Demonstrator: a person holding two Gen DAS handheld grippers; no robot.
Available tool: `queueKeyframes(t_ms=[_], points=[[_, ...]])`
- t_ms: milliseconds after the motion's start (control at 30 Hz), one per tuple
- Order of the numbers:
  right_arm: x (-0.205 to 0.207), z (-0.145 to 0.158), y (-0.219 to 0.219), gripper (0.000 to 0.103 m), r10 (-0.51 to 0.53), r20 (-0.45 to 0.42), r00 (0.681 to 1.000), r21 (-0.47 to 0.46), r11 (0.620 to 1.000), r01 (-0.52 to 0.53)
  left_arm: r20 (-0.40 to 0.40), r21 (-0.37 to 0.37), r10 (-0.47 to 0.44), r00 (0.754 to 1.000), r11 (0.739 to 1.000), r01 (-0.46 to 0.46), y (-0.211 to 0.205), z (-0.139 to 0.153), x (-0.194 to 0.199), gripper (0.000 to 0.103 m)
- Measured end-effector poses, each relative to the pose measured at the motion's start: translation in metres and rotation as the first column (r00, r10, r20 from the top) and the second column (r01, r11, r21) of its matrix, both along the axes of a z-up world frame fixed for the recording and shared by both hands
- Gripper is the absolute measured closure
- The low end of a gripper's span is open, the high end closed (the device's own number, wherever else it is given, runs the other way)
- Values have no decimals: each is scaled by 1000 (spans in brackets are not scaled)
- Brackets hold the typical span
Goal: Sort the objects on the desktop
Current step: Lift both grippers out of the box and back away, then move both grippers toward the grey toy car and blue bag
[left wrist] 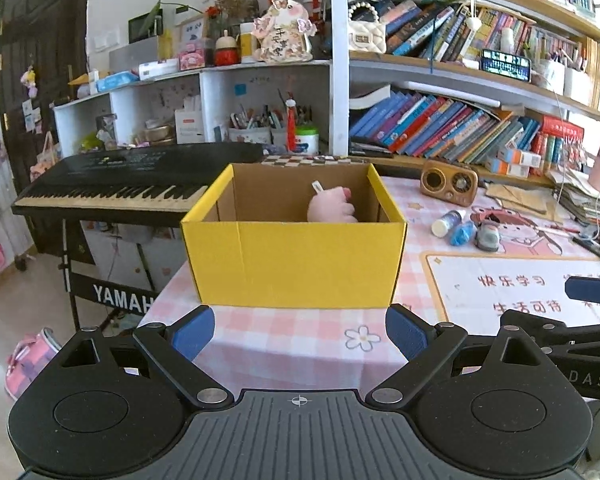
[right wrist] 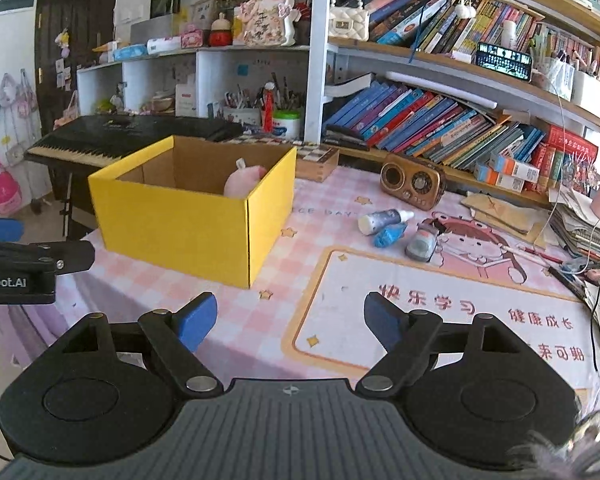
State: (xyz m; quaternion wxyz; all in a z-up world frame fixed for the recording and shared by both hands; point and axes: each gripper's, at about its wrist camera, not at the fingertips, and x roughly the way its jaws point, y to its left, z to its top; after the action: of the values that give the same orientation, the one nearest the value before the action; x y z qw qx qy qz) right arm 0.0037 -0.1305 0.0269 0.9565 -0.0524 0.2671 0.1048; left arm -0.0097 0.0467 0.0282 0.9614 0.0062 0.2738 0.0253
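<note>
Fingers, both pairs: released, blue pads spread with nothing between them. We hold the left gripper (left wrist: 300,336) squarely before the yellow box (left wrist: 296,264) and the right gripper (right wrist: 290,322) over the printed desk mat (right wrist: 440,320).

Box: stands at the desk's left edge, open-topped, on the pink checked tablecloth (left wrist: 284,344). Contents visible: one pink plush toy (left wrist: 332,208), low against the far right inside corner.

Items still unsorted, lying clustered toward the desk's back right, just past the mat's far edge: white-capped bottle (right wrist: 384,220) on its side; blue crumpled item (right wrist: 390,236) touching it; small grey toy car (right wrist: 422,244) just beside that.

Not for sorting, in our judgement: brown retro radio (right wrist: 414,180), near the back edge.

Handling note: we would send the right gripper for the cluster, being the nearer. The three lie close together, so we should take the outermost piece first, likely the car, closing across its narrow sides, to avoid nudging the bottle into a roll.
</note>
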Motion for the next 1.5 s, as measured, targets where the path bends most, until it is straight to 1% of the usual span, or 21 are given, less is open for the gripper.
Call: queueKeyframes(t_ms=[167,367,633,900,1167,1500], points=[[-5,-3,-1,20,1,-18,1000,3,1000,-1,-11,-2,3,1000,1000,-3,-1,-3,-6,8],[-13,-7,-1,20,6,-32,999,-5,1000,-6,-41,3,-5,999,1000,5,-5,-9,-10,8],[-19,-9,-7,19,-32,-42,999,-2,999,32,-51,-2,-28,998,1000,28,-9,-11,-15,8],[-25,-11,-10,19,-39,-49,998,-13,999,38,-59,-12,-36,998,999,36,-14,-13,-17,8],[-29,-15,-26,19,-90,-68,994,-14,996,89,-71,-13,-92,993,996,91,-29,-16,-12,8],[-24,-20,-56,19,-177,-86,980,-9,984,177,-89,-11,-184,979,983,184,-61,-21,7,8]])
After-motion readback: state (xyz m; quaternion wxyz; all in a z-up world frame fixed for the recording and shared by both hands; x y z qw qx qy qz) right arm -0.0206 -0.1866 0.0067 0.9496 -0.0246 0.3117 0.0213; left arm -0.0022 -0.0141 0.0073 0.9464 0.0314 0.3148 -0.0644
